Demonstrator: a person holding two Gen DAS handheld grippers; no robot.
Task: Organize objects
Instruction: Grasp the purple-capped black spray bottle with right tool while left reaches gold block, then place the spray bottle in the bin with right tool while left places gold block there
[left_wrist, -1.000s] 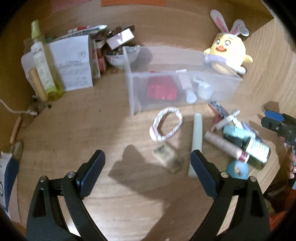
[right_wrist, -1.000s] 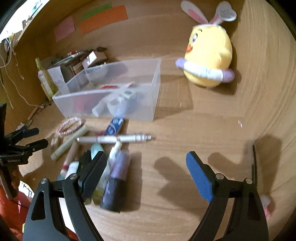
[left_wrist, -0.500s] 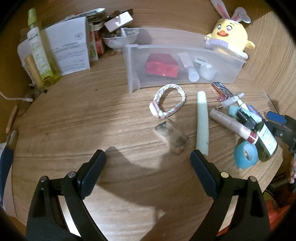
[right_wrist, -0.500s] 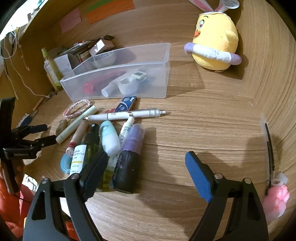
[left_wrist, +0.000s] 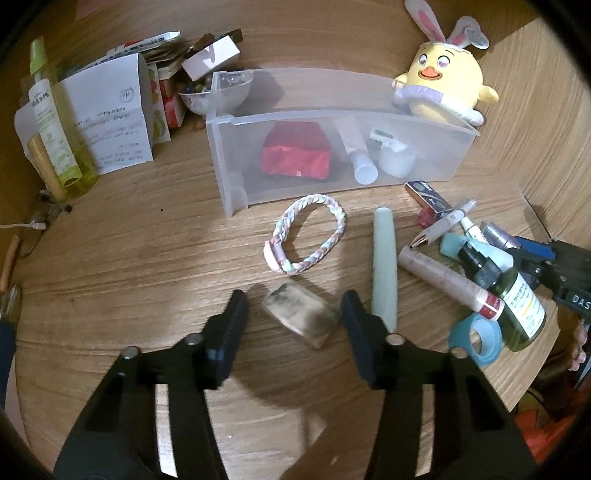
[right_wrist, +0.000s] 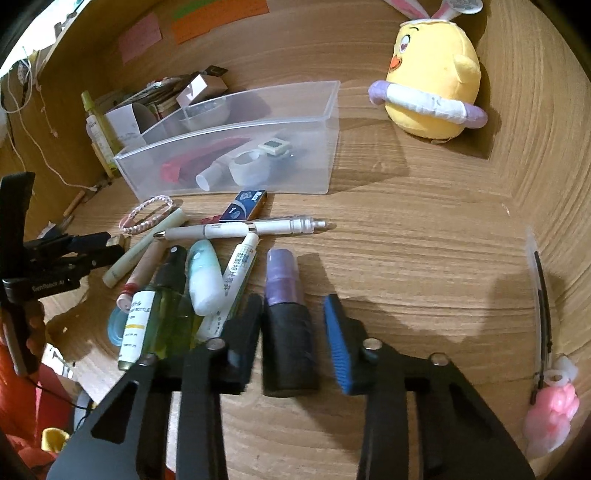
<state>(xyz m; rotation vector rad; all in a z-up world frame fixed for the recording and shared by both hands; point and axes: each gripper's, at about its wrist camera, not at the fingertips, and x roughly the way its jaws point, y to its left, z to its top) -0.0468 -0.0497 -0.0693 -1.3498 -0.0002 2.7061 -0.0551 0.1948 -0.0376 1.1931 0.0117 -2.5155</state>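
Note:
A clear plastic bin (left_wrist: 424, 122) (right_wrist: 295, 107) holds a red pouch (left_wrist: 295, 155), a tube and a white tape roll. My left gripper (left_wrist: 293, 310) is open, its jaws either side of a grubby eraser block (left_wrist: 301, 319) on the table. A braided bracelet (left_wrist: 306, 234) and a pale green stick (left_wrist: 384, 266) lie just beyond. My right gripper (right_wrist: 293, 314) is open, its jaws either side of a purple-capped black bottle (right_wrist: 288, 325). Beside it lie a green bottle (right_wrist: 155, 314), a white pen (right_wrist: 240, 230) and several small tubes.
A yellow chick plush (left_wrist: 443, 88) (right_wrist: 432, 81) stands behind the bin. Boxes, papers, a bowl and a yellow-green bottle (left_wrist: 51, 122) crowd the back left. A blue tape roll (left_wrist: 476, 338) lies near the front edge. A pink charm with a black clip (right_wrist: 550, 406) lies at the right.
Both grippers have moved forward and down and their jaws have narrowed. The left now straddles the eraser block; the right now straddles the purple-capped bottle.

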